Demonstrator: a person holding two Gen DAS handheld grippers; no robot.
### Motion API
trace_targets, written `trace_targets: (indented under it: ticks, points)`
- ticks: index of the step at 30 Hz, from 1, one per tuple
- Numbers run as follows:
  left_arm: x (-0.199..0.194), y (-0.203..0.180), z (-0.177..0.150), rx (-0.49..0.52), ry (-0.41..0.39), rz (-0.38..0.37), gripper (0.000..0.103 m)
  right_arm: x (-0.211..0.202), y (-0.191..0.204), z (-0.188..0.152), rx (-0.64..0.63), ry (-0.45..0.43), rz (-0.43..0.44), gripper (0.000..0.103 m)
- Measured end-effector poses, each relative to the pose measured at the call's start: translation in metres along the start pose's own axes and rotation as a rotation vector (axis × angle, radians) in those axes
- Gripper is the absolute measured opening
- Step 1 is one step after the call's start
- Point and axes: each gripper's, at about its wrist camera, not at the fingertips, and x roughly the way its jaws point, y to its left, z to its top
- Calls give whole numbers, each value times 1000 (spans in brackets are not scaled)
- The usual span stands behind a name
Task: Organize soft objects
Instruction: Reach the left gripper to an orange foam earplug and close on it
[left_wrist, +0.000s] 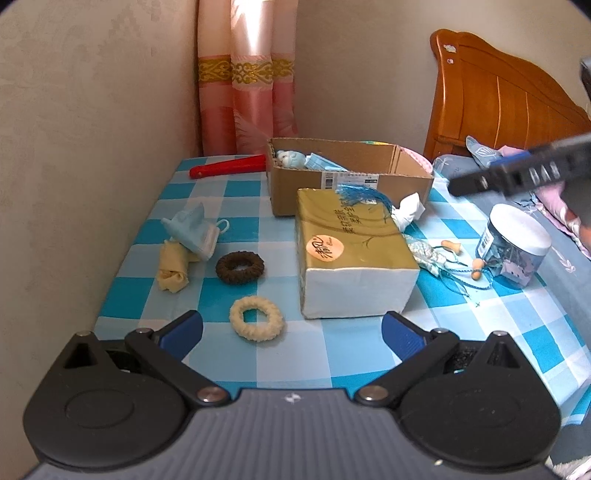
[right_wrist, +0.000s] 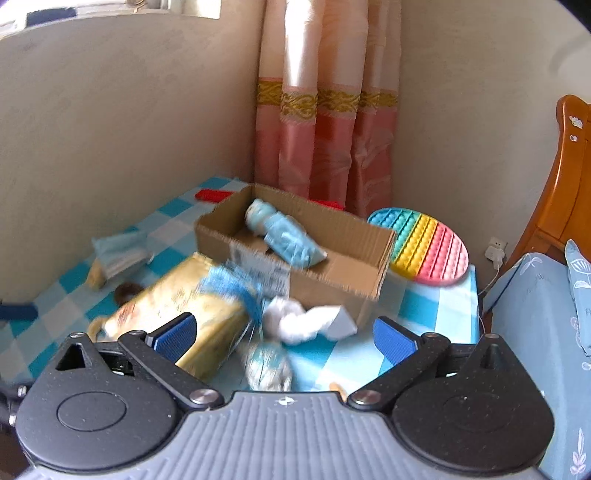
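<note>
Hovering wide, empty, right gripper (right_wrist: 284, 332) sits just short of white crumpled tissue (right_wrist: 303, 321) beside cardboard box (right_wrist: 332, 284); left gripper (left_wrist: 291, 328) wide, cream scrunchie (left_wrist: 257, 319) between its fingers.

Both hand-held grippers (left_wrist: 291, 328) (right_wrist: 284, 332) wide open

Two scrunchies (left_wrist: 240, 267), one cardboard box (left_wrist: 369, 184)

Checked table (left_wrist: 351, 354) bears cardboard box (left_wrist: 369, 184), tissue pack (left_wrist: 351, 266), scrunchies (left_wrist: 257, 318)
</note>
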Motion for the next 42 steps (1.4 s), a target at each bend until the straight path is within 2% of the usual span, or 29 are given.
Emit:
trace_targets:
  ticks: [12, 18, 28, 36, 40, 42]
  points:
    - [16, 9, -1, 5, 38, 51, 102, -15, 35, -59, -49, 16, -10, 103]
    - [14, -1, 9, 71, 35, 21, 102, -14, 43, -80, -18, 24, 1, 103]
    - [13, -44, 49, 219, -26, -131, 102, -10, 39, -100, -9, 41, -4, 103]
    - [38, -88, 85, 365, -27, -252, 102, -11, 36, -110, -7, 41, 13, 103]
    - [57, -123, 95, 472, -38, -302, 97, -18, 35, -118, -12, 29, -1, 103]
    - [70, -137, 94, 503, -15, -339, 84, -21, 34, -121, -17, 24, -5, 103]
